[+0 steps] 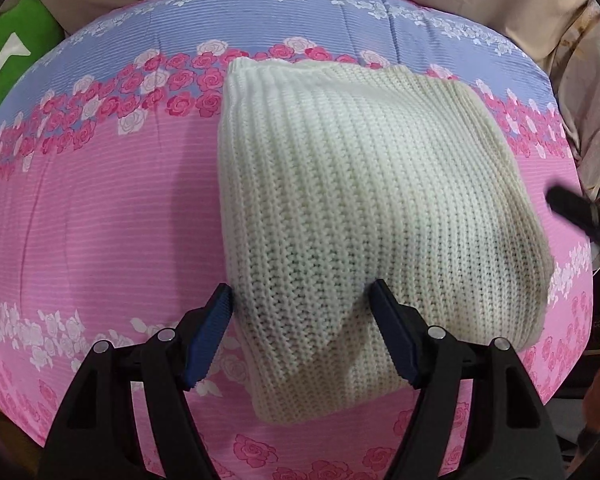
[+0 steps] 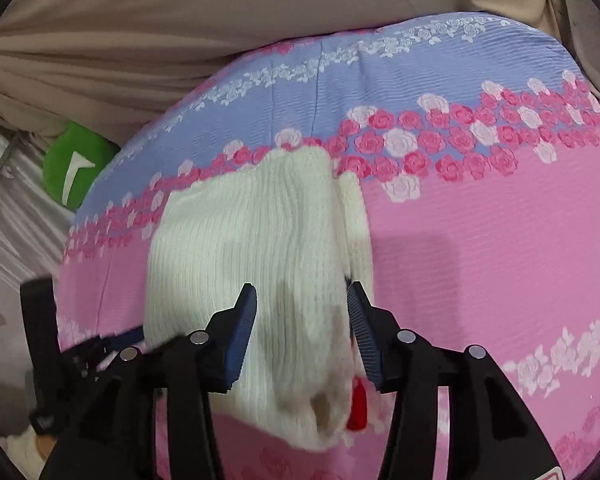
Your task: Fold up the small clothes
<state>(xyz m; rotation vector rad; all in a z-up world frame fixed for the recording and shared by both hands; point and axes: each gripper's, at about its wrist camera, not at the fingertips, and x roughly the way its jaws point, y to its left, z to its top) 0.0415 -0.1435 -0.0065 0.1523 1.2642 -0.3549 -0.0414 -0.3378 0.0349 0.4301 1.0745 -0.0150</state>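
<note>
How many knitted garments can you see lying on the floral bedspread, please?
1: a folded cream knit sweater lies mid-bedspread, before both open grippers, left and right. Anything folded inside or beneath it would be hidden.

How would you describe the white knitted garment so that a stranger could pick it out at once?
Start at the big floral quilt, pink with a lilac band. Near its middle lies the white knitted garment, folded into a thick pad. Its chunky ribbed knit and plain cream-white colour set it apart from the printed roses around it.

I count one knit (image 1: 340,200) on one quilt (image 1: 100,220). One green cushion (image 2: 76,164) lies beside it. My two claws, left (image 1: 302,292) and right (image 2: 302,292), gape.
</note>
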